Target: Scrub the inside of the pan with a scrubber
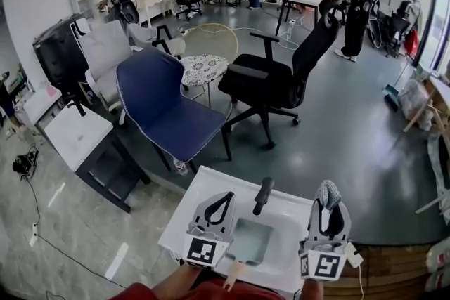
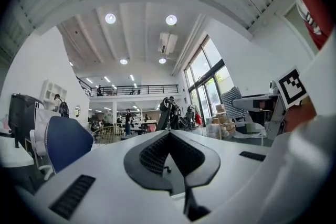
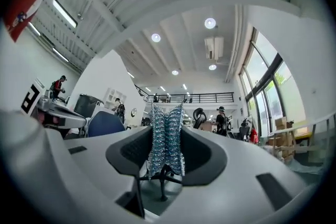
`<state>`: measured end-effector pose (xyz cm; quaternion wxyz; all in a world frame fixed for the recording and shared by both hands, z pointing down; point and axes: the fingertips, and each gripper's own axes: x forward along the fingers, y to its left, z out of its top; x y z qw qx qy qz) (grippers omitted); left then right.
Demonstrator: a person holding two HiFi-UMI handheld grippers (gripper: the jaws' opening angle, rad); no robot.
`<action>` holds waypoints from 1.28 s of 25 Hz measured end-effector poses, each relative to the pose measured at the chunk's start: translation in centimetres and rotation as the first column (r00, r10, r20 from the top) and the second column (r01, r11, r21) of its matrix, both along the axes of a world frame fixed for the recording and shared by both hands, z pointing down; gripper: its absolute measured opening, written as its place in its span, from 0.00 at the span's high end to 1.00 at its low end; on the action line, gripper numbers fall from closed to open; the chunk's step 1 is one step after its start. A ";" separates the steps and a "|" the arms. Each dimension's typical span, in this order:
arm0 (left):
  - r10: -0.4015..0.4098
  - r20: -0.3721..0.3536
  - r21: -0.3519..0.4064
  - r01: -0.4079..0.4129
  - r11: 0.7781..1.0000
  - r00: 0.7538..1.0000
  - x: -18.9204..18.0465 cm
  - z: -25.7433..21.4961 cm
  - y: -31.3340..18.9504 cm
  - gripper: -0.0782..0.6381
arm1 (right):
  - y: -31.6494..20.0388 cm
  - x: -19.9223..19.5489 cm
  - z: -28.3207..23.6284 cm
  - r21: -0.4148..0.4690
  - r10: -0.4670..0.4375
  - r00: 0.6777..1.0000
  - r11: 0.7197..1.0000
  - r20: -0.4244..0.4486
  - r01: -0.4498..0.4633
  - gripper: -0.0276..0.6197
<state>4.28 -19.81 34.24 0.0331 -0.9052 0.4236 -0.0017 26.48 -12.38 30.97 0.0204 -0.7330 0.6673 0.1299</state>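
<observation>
While both hover over the white sink (image 1: pixel 288 216), right tongs (image 1: pixel 328 199) pinching mesh scrubber (image 3: pixel 165 139), left tongs (image 2: pixel 169 136) pressed together, empty.

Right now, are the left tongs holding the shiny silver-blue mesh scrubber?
No, the left tongs are shut on nothing; the shiny silver-blue mesh scrubber sits pinched in the right tongs.

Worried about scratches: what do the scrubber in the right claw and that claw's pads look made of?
Scrubber: knitted metallic mesh, shiny silver-blue with ribbed loops; steel or metallised plastic thread, can't tell which. Pads of the right claw: black, matte, finely ridged, probably rubber or soft plastic.
</observation>
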 end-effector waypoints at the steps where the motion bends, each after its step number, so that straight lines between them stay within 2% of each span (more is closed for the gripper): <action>1: -0.004 -0.002 0.007 0.004 1.000 1.000 0.0 -0.3 0.0 0.87 | 0.1 0.1 -0.1 0.005 0.006 1.000 1.000 0.003 -0.006 0.69; 7: -0.026 -0.005 0.022 0.026 0.999 1.000 -0.8 -0.8 -0.2 0.87 | 0.0 0.4 0.2 -0.009 0.004 0.998 1.000 0.059 -0.004 0.69; 21: -0.041 -0.006 0.016 0.041 0.999 0.999 -1.3 -0.2 -0.4 0.87 | -0.6 -0.5 1.1 -0.047 0.010 1.000 0.999 -0.017 -0.011 0.69; 32: -0.047 -0.006 0.011 0.047 0.999 0.999 -1.4 0.0 -0.2 0.87 | -0.8 -0.5 1.6 -0.060 0.007 1.000 0.998 -0.014 -0.008 0.69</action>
